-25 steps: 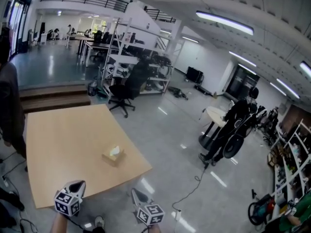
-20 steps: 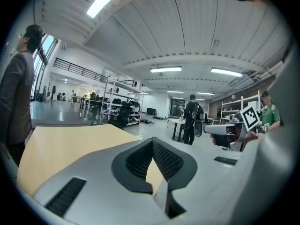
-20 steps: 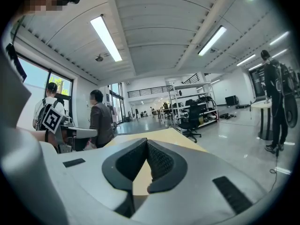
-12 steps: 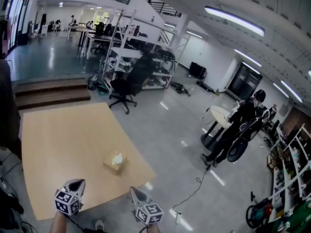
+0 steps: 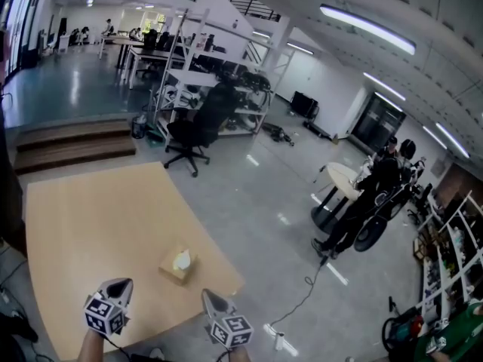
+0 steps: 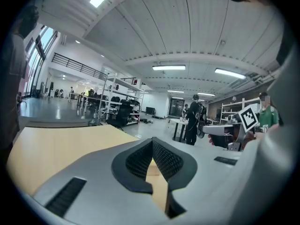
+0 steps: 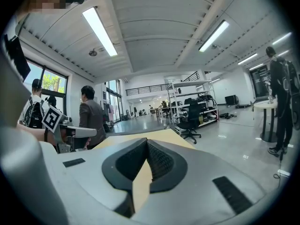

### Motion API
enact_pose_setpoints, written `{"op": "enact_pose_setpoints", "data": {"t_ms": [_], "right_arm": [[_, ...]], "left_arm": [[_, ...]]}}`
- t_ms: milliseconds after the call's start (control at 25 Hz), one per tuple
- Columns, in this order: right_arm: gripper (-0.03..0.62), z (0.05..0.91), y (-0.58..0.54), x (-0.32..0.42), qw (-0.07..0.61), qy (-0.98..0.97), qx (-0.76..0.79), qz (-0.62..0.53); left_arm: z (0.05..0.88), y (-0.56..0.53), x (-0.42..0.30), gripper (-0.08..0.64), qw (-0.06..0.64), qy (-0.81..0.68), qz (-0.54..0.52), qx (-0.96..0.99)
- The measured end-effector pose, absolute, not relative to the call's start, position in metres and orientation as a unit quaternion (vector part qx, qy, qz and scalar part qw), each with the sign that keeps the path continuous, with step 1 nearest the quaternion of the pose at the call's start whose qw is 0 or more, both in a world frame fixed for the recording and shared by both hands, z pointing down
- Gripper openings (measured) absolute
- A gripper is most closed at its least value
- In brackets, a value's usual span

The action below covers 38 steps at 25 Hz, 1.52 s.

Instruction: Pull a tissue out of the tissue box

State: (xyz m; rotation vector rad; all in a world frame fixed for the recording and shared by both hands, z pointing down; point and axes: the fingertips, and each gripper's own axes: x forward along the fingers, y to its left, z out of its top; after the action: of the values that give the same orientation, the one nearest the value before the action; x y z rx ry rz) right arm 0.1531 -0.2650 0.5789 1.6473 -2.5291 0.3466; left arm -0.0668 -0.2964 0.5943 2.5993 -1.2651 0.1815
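A tan tissue box (image 5: 178,265) with a white tissue sticking out of its top sits on the light wooden table (image 5: 90,217), near the table's near right corner. My left gripper (image 5: 118,286) is at the bottom of the head view, over the table's near edge, to the left of the box and short of it. My right gripper (image 5: 210,299) hangs just off the table's near right corner, to the right of the box and nearer to me. In the gripper views, the left gripper (image 6: 152,142) and the right gripper (image 7: 146,143) have their jaw tips together with nothing between them.
A black office chair (image 5: 194,130) and metal shelving (image 5: 219,81) stand beyond the table's far corner. Wooden steps (image 5: 72,145) lie behind the table. A person in dark clothes (image 5: 367,198) stands by a round white table (image 5: 341,179) at right. A cable (image 5: 306,289) runs across the grey floor.
The table and tissue box have slid lower and closer in the head view. Both grippers keep their places at the bottom of that view and stay shut.
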Motion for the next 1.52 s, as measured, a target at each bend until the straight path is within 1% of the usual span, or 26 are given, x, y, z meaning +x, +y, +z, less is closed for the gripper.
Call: {"op": "enact_pose_setpoints", "data": {"t_ms": [400, 960, 1240, 1520], "right_arm": [[0.011, 0.578, -0.306, 0.156, 0.043, -0.815, 0.566, 0.115], [0.011, 0.599, -0.326, 0.158, 0.064, -0.807, 0.573, 0.127], [0.011, 0.624, -0.347, 0.153, 0.078, -0.808, 0.564, 0.15], [0.011, 0.669, -0.369, 0.164, 0.105, -0.79, 0.572, 0.192]], "left_arm": [[0.592, -0.34, -0.06, 0.008, 0.111, -0.414, 0.069, 0.901], [0.617, -0.36, -0.058, 0.008, 0.117, -0.407, 0.079, 0.902], [0.627, -0.374, -0.067, 0.008, 0.125, -0.416, 0.08, 0.897], [0.632, -0.369, -0.059, 0.008, 0.133, -0.407, 0.092, 0.899]]}}
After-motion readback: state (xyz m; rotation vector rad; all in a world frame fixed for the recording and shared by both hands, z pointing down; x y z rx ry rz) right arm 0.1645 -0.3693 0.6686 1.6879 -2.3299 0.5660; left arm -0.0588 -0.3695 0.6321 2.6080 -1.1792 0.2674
